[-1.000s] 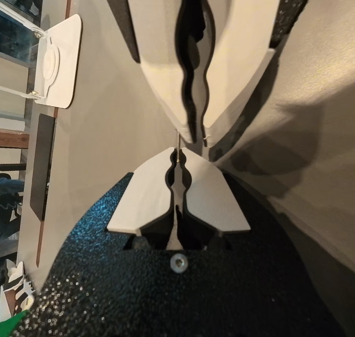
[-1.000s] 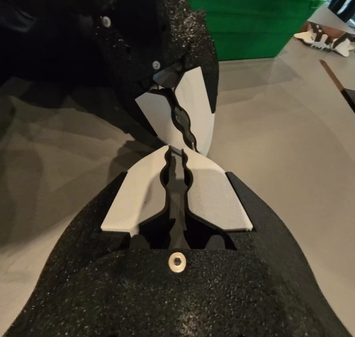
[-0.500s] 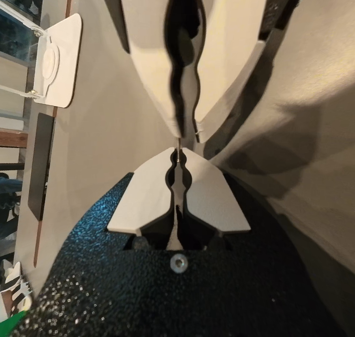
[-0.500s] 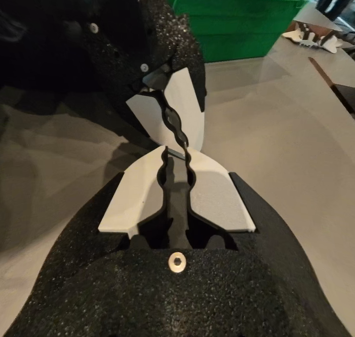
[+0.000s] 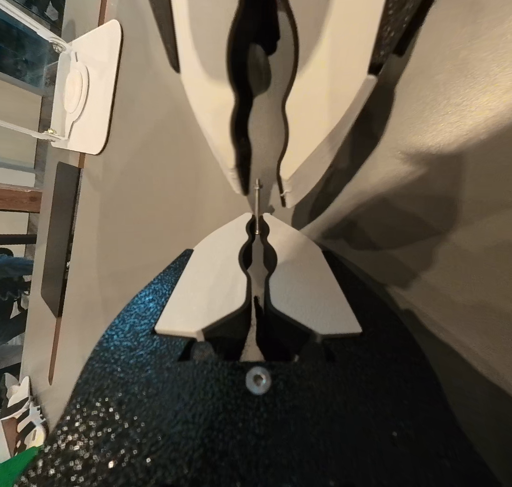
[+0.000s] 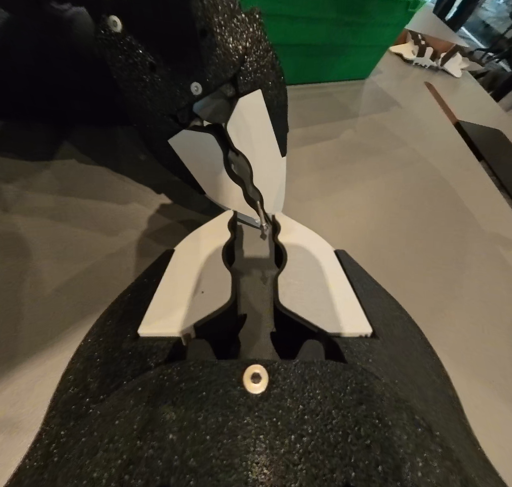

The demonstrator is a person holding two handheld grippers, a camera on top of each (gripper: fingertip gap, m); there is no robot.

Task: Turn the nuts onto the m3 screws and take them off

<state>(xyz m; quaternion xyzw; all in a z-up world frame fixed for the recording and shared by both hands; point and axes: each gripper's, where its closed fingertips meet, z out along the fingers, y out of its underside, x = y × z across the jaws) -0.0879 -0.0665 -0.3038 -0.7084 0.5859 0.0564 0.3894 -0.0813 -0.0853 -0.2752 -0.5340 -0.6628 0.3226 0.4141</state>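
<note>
Screw (image 5: 258,210) pinched at its head end between the left gripper (image 5: 257,218) fingertips, shank pointing straight out, small nut (image 5: 258,187) near the far tip. Right gripper (image 6: 255,218) fingers spread apart, screw tip and nut (image 6: 265,228) standing in the gap, clear of either pad. Grey table (image 6: 388,196) below; green bin (image 6: 318,30) behind.

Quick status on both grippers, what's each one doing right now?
Left gripper: closed on the screw.
Right gripper: open, fingertips either side of the nut, not pressing.
</note>
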